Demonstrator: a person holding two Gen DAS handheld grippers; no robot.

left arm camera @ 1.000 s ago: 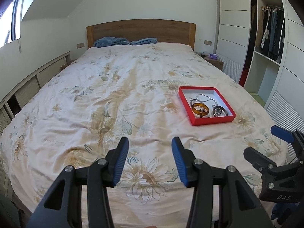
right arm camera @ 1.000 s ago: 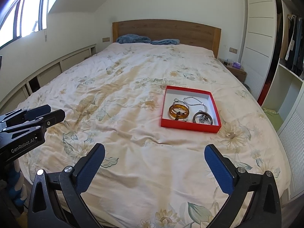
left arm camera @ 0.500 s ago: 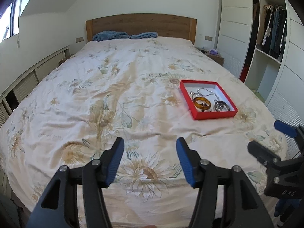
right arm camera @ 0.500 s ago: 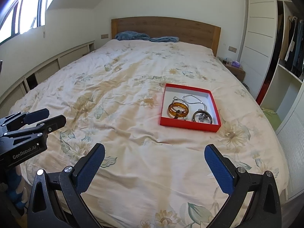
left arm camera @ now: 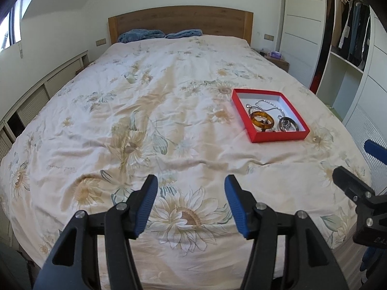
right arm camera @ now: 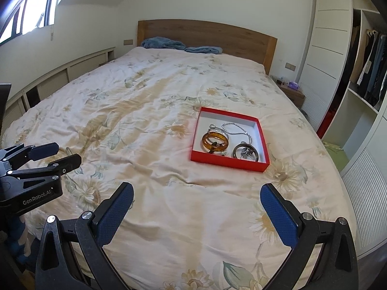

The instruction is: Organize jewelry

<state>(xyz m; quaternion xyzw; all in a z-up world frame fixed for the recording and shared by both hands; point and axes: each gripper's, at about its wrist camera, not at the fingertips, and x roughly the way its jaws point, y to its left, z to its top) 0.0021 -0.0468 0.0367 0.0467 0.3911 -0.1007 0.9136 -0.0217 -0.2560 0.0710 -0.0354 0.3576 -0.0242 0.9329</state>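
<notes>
Right, so we held both tools over the foot of the bed, and neither was carrying anything: our left gripper [left arm camera: 191,203] had its jaws parted with only bedspread showing between them, and our right gripper [right arm camera: 197,207] stood spread wider still, just as bare. The jewelry was all in the red box [right arm camera: 256,166], which sat on the bedspread [left arm camera: 145,125] ahead of us and toward the right side, well away from both tools. Inside it we could make out an amber bangle [right arm camera: 215,141], a dark ring-shaped bangle [right arm camera: 245,151] just beside it with something silvery in its middle, and a silver chain [right arm camera: 235,130] strewn behind them, the pieces touching and partly overlapping. We judged this fitted either end of the job: the pieces gathered in and the tools drawn back, or a jumble in the box waiting to be sorted. So we called no move, only that any reach would have to travel forward and rightward, and that the chain looked fiddly, small and slack. The surface was soft and rumpled, a cream sunflower print with creases. Around us were a wooden headboard [left arm camera: 180,23], blue pillows [left arm camera: 141,35], a window at left, and an open wardrobe [right arm camera: 367,67] at right.
</notes>
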